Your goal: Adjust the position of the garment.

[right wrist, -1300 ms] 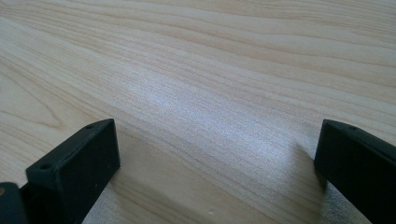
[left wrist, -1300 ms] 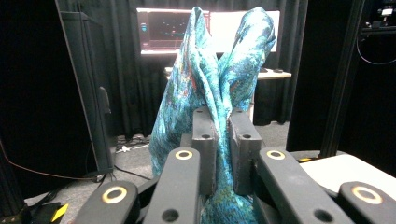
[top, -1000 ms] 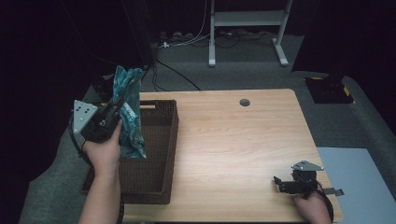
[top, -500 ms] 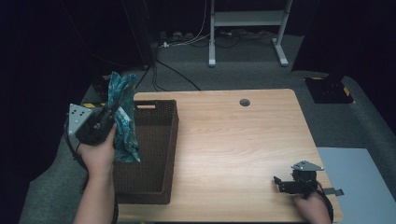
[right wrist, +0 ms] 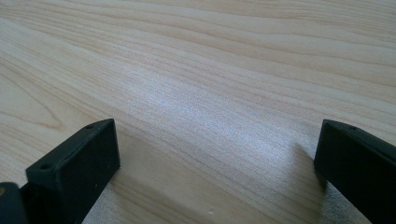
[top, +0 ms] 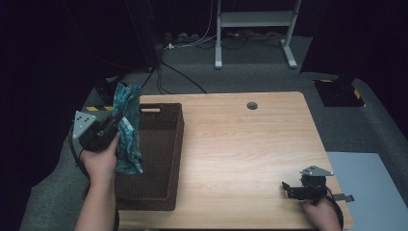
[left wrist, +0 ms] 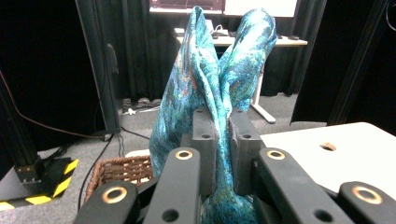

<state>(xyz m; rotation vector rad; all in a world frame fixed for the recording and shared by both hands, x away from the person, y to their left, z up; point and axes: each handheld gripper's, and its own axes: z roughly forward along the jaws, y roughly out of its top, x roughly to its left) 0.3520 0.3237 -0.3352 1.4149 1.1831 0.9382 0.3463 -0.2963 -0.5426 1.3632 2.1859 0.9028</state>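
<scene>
Holding: the left gripper (top: 114,126) is clamping a teal patterned cloth (top: 126,132); in the left gripper view the jaws are pressing close together on a bunched fold of the cloth (left wrist: 212,88).
Cloth position: it is hanging over the left edge of the dark wicker basket (top: 161,144), its upper end standing above the gripper and its lower end draping down toward the basket's inside, near the left wall.
Cloth shape: it is rising in two gathered peaks above the jaws in the left gripper view, with more fabric bulging out below them.
Left hand: the left hand (top: 100,161) is gripping the tool from below, the forearm coming in from the bottom edge of the high view, outside the table's left edge.
Basket: it is sitting on the left part of the wooden table (top: 240,144), long side running away from the person; a corner of its woven rim (left wrist: 122,167) is showing under the cloth in the left gripper view.
Right gripper: the right gripper (top: 288,188) is resting low at the table's near right corner, held by the right hand (top: 321,214); its jaws are standing wide apart with nothing between them but bare wood (right wrist: 201,93).
Separation: the two grippers are sitting well apart, at opposite sides of the table.
Table detail: a small round grommet (top: 251,105) is sitting near the far edge.
</scene>
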